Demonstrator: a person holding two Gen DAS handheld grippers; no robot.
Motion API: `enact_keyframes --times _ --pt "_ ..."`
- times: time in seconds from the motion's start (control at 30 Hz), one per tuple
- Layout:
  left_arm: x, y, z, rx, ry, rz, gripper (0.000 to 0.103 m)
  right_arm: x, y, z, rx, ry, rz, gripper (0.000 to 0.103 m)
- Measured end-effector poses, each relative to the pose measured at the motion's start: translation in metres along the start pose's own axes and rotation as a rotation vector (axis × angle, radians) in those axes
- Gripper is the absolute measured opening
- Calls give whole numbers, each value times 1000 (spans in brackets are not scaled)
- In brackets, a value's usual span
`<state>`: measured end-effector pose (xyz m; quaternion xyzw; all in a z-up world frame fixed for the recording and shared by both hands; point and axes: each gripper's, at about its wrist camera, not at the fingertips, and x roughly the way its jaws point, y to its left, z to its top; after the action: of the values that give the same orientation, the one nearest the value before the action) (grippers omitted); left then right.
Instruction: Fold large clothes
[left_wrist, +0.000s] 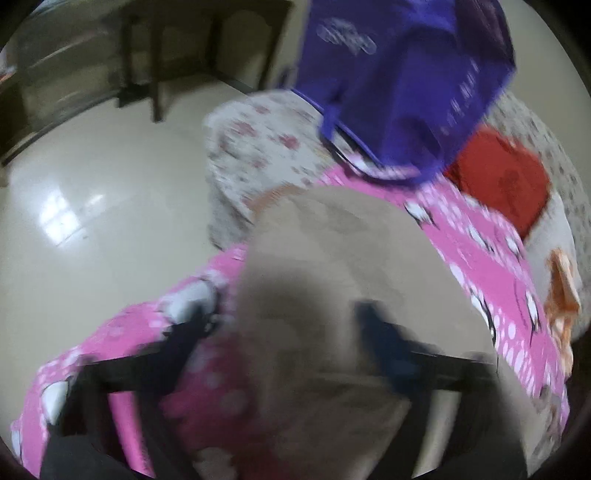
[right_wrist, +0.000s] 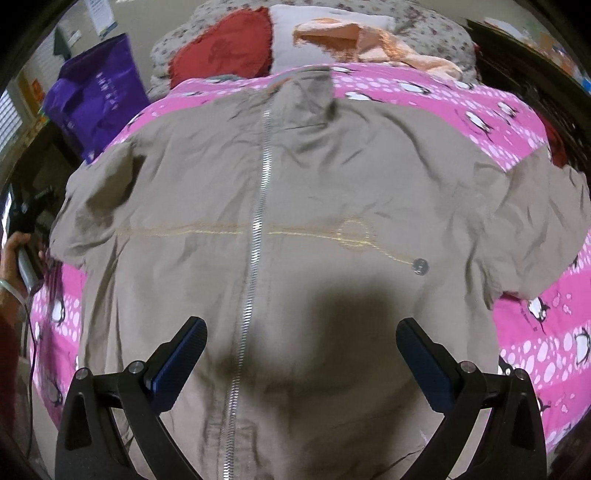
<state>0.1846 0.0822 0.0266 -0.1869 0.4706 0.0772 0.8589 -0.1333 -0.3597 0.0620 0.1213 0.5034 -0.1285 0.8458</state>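
Observation:
A large grey-brown zip jacket (right_wrist: 295, 206) lies spread front up on a pink penguin-print bedcover (right_wrist: 443, 96), collar at the far end, silver zip down the middle. My right gripper (right_wrist: 301, 332) is open and empty, hovering above the jacket's lower part, fingers wide apart on either side of the zip area. In the blurred left wrist view, the jacket (left_wrist: 332, 266) fills the lower centre. My left gripper (left_wrist: 284, 314) is open over the jacket's left edge, with nothing between its fingers. The left hand and its gripper handle show in the right wrist view (right_wrist: 22, 236) beside the jacket's left sleeve.
A purple bag (right_wrist: 96, 96) stands at the bed's far left; it also shows in the left wrist view (left_wrist: 402, 81). A red cushion (right_wrist: 225, 48), a white pillow and peach cloth (right_wrist: 369, 40) lie at the bed's head. Cream floor (left_wrist: 92, 203) and dark furniture lie left of the bed.

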Motion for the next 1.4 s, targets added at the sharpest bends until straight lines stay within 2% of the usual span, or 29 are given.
enact_keyframes --times 0.03,0.07,0.1,0.2,0.3,0.43,0.5,0.57,0.67,0.73,0.8,0.87,0.93,0.97,1.07,1.1,1.13,1.2,1.33,1.4 --pt "3 -6 0 34 6 18 14 0 -3 1 8 1 -2 103" --pt "-1 -13 -2 80 -29 48 11 1 -5 1 16 3 -5 103" --pt "-7 -19 -3 104 -56 54 2 2 -7 0 22 6 -9 103" --pt "-50 -33 -10 164 -167 28 2 3 -11 -1 36 6 -1 103" --pt "-96 -54 -22 256 -254 -40 2 5 -12 -3 48 7 19 103" --pt "-160 -91 -55 381 -290 -213 2 0 -12 -4 52 -5 47 103" --pt "-187 -118 -85 455 -274 -320 2 -7 -16 -5 60 -28 49 103" --pt "-201 -141 -112 514 -249 -388 2 -14 -23 -6 73 -45 51 103" --pt "-211 -184 -174 618 -159 -511 2 -23 -38 -10 107 -61 44 103" --pt "-209 -208 -210 694 -119 -542 2 -29 -50 -14 132 -70 40 103" --pt "-200 -225 -253 772 -40 -573 3 -33 -63 -18 157 -74 27 103" --pt "-191 -234 -281 819 51 -593 11 -36 -77 -22 178 -72 11 103" --pt "-190 -234 -297 848 121 -583 38 -38 -88 -27 199 -69 -2 103" --pt "-192 -228 -303 858 141 -572 44 -38 -93 -27 208 -69 -1 103" --pt "-211 -205 -305 910 79 -561 64 -40 -104 -30 234 -73 6 103" --pt "-218 -193 -301 928 39 -533 75 -39 -105 -29 241 -75 19 103" --pt "-223 -181 -295 929 3 -500 80 -38 -105 -28 245 -75 36 103" --pt "-220 -154 -279 906 -31 -435 80 -35 -101 -27 238 -72 61 103" --pt "-193 -107 -258 831 -30 -229 80 -33 -74 -18 184 -72 151 103" --pt "-178 -89 -250 779 -11 -157 80 -33 -56 -13 145 -82 209 103"
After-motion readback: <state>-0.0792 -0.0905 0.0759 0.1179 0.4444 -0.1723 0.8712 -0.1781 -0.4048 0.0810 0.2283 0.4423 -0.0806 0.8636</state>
